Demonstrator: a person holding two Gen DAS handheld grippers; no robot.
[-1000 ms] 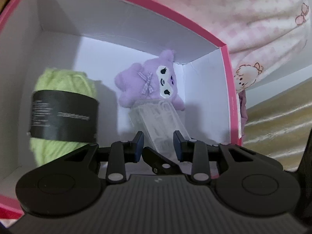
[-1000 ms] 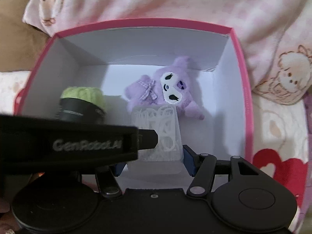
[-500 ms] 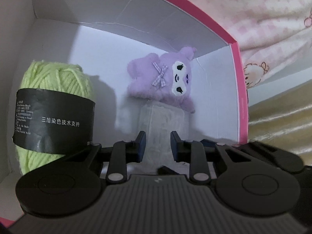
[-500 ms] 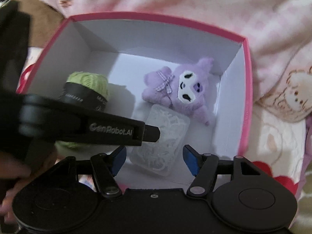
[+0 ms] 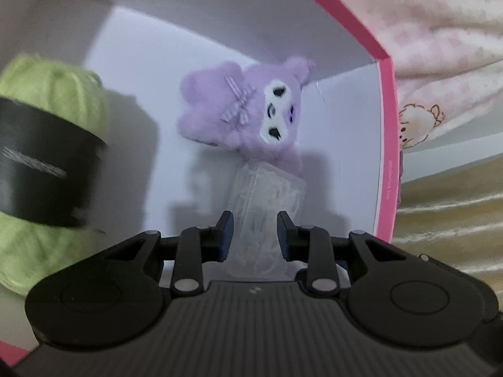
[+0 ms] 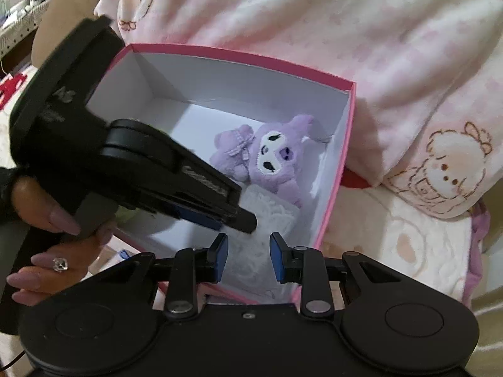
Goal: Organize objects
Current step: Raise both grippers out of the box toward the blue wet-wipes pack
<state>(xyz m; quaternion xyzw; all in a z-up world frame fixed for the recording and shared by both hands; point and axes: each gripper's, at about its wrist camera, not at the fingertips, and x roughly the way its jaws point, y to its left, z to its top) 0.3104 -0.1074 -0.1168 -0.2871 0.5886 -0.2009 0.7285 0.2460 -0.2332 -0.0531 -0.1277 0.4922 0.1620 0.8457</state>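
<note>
A pink-rimmed white box (image 5: 385, 144) (image 6: 341, 169) holds a purple plush toy (image 5: 251, 113) (image 6: 267, 157), a clear plastic case (image 5: 267, 207) (image 6: 270, 216) lying against the plush, and a green yarn ball with a black label (image 5: 47, 163) at the left. My left gripper (image 5: 255, 231) is open inside the box, its fingers on either side of the near end of the case. In the right wrist view the left gripper's body (image 6: 125, 163) reaches into the box. My right gripper (image 6: 248, 256) is open and empty above the box's near edge.
A pink and white patterned blanket (image 6: 345, 31) (image 5: 440, 31) surrounds the box. A cream cover with red shapes (image 6: 408, 245) lies to the right. A hand with long nails (image 6: 47, 220) holds the left gripper's handle.
My right gripper has let go of the clear case and pulled back out of the box. My left gripper has moved deeper into the box, around the case's near end.
</note>
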